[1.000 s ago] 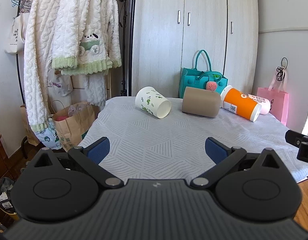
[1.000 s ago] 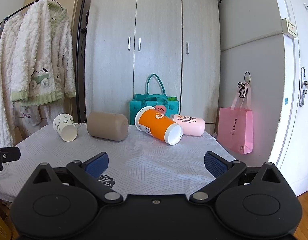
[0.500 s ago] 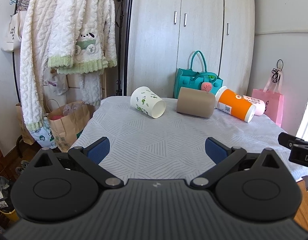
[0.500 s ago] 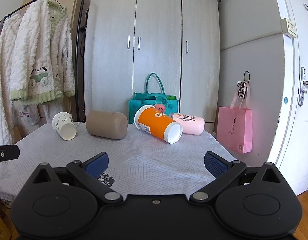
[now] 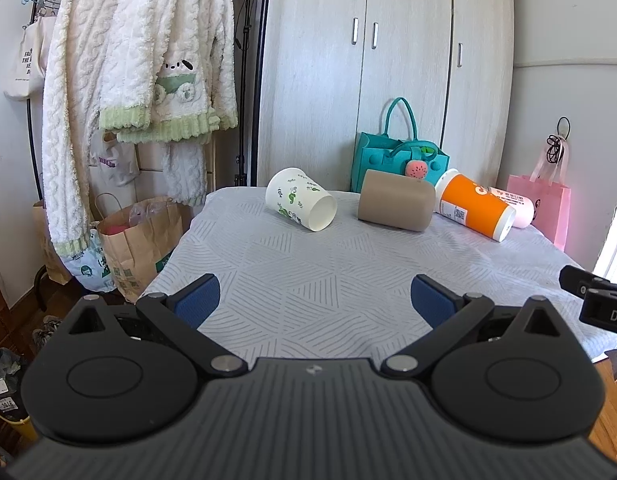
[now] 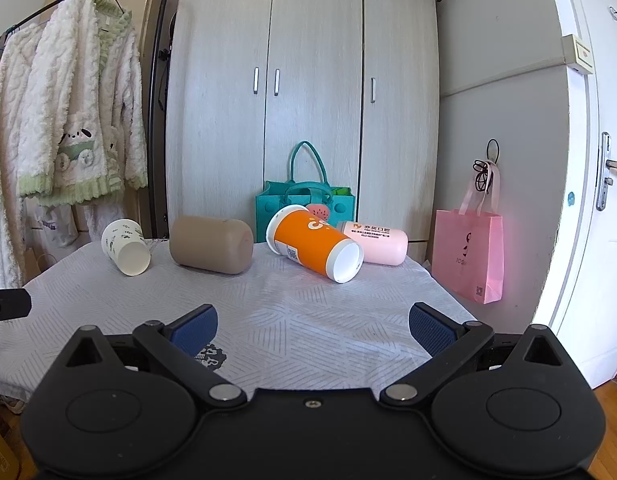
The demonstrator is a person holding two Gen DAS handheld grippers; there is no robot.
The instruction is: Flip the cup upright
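Several cups lie on their sides at the far end of a cloth-covered table (image 5: 348, 280): a white cup with green leaf print (image 5: 300, 204) (image 6: 125, 247), a tan cup (image 5: 395, 206) (image 6: 211, 244), an orange cup (image 5: 474, 212) (image 6: 314, 248) and a pink cup (image 5: 514, 206) (image 6: 374, 242). My left gripper (image 5: 314, 300) is open and empty over the near edge, well short of the cups. My right gripper (image 6: 312, 326) is open and empty, also at the near edge.
A teal tote bag (image 6: 304, 208) stands behind the cups against the wardrobe (image 6: 304, 100). A pink bag (image 6: 468, 256) hangs at the right by a door. Fluffy robes on a rack (image 5: 128, 72) and paper bags (image 5: 136, 236) stand left of the table.
The left gripper has drawn back and shifted slightly, so the cups look a little farther and more to the left. The right gripper has barely moved. Both stay open.
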